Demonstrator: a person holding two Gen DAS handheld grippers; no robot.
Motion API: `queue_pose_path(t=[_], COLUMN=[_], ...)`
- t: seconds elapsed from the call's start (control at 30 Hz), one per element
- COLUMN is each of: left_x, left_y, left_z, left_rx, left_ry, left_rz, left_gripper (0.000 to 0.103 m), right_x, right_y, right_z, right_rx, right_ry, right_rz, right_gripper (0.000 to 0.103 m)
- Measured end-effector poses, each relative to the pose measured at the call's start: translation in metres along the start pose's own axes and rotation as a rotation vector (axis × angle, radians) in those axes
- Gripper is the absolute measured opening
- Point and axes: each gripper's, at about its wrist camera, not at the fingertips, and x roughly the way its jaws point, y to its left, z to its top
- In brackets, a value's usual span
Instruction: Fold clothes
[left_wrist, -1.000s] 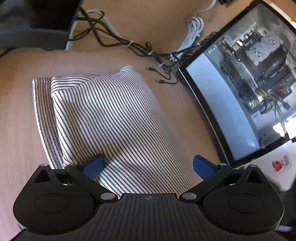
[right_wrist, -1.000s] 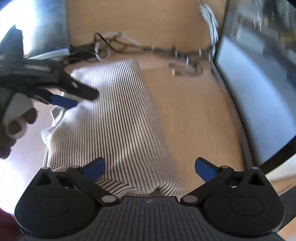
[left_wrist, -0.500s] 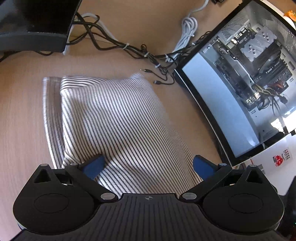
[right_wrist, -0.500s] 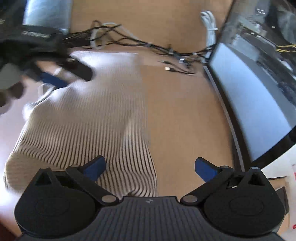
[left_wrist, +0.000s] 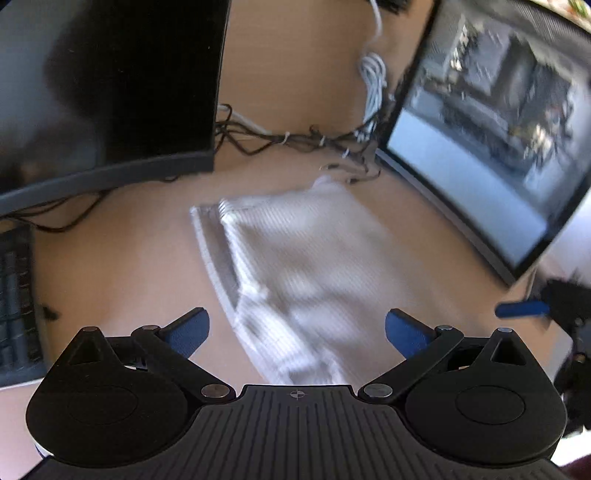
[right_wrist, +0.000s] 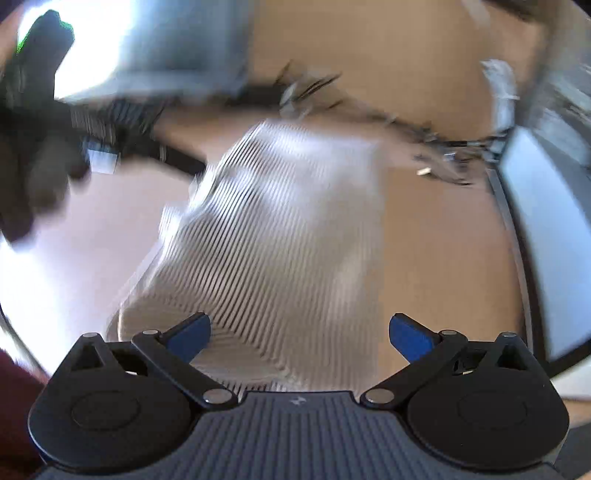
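A folded black-and-white striped garment (left_wrist: 306, 266) lies flat on the wooden desk; it also shows in the right wrist view (right_wrist: 273, 251). My left gripper (left_wrist: 297, 328) is open and empty, raised above the garment's near end. My right gripper (right_wrist: 299, 330) is open and empty, above the garment's near edge. The left gripper appears blurred at the left of the right wrist view (right_wrist: 110, 147). A blue finger (left_wrist: 521, 308) of the right gripper shows at the right of the left wrist view. Both views are motion-blurred.
A dark monitor (left_wrist: 110, 92) stands at the back left and a lit curved monitor (left_wrist: 491, 140) at the right. Tangled black and white cables (left_wrist: 314, 140) lie behind the garment. A keyboard (left_wrist: 14, 295) sits at the far left.
Both grippers have lifted and drawn back from the garment, which now lies free and looks smaller. The left view has tilted up, showing the dark monitor.
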Motion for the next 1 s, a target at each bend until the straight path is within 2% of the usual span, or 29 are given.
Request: queue_pose_path(t=[0.1, 0.17, 0.2, 0.33, 0.47, 0.57, 0.63, 0.67, 0.7, 0.8, 0.87, 1.0], left_x=[-0.004, -0.010, -0.014, -0.022, -0.031, -0.040, -0.045, -0.046, -0.047, -0.045, -0.042, -0.032], left_y=[0.004, 0.005, 0.006, 0.007, -0.002, -0.011, -0.016, -0.019, -0.022, -0.031, -0.037, -0.053], left_z=[-0.011, -0.016, -0.018, -0.025, -0.034, -0.039, -0.042, -0.043, -0.045, -0.052, -0.057, -0.067], left_rx=[0.019, 0.031, 0.035, 0.030, 0.089, 0.149, 0.178, 0.192, 0.206, 0.254, 0.290, 0.383], left_ry=[0.047, 0.051, 0.053, 0.057, 0.050, 0.042, 0.045, 0.048, 0.052, 0.070, 0.087, 0.111], left_rz=[0.063, 0.084, 0.086, 0.098, 0.096, 0.058, 0.025, 0.007, -0.013, -0.071, -0.096, -0.102], left_gripper=[0.103, 0.103, 0.103, 0.103, 0.103, 0.103, 0.103, 0.103, 0.103, 0.103, 0.103, 0.103], right_x=[0.009, -0.005, -0.017, -0.042, -0.015, -0.006, -0.005, -0.003, 0.000, 0.008, 0.013, 0.009], right_y=[0.008, 0.010, 0.012, 0.030, 0.054, 0.069, 0.074, 0.072, 0.061, 0.028, 0.010, -0.002], right_z=[-0.006, 0.000, 0.003, -0.001, -0.022, -0.034, -0.038, -0.033, -0.023, -0.002, 0.003, 0.000], right_rx=[-0.085, -0.174, -0.219, -0.383, -0.483, -0.612, -0.654, -0.615, -0.525, -0.209, -0.060, 0.055], right_ry=[0.009, -0.007, -0.030, -0.064, -0.041, -0.102, -0.136, -0.115, -0.081, -0.019, 0.000, 0.014], right_rz=[0.020, 0.056, 0.089, 0.225, 0.169, 0.072, 0.031, 0.045, 0.085, 0.186, 0.239, 0.279], right_gripper=[0.103, 0.084, 0.082, 0.082, 0.082, 0.082, 0.080, 0.073, 0.072, 0.071, 0.072, 0.072])
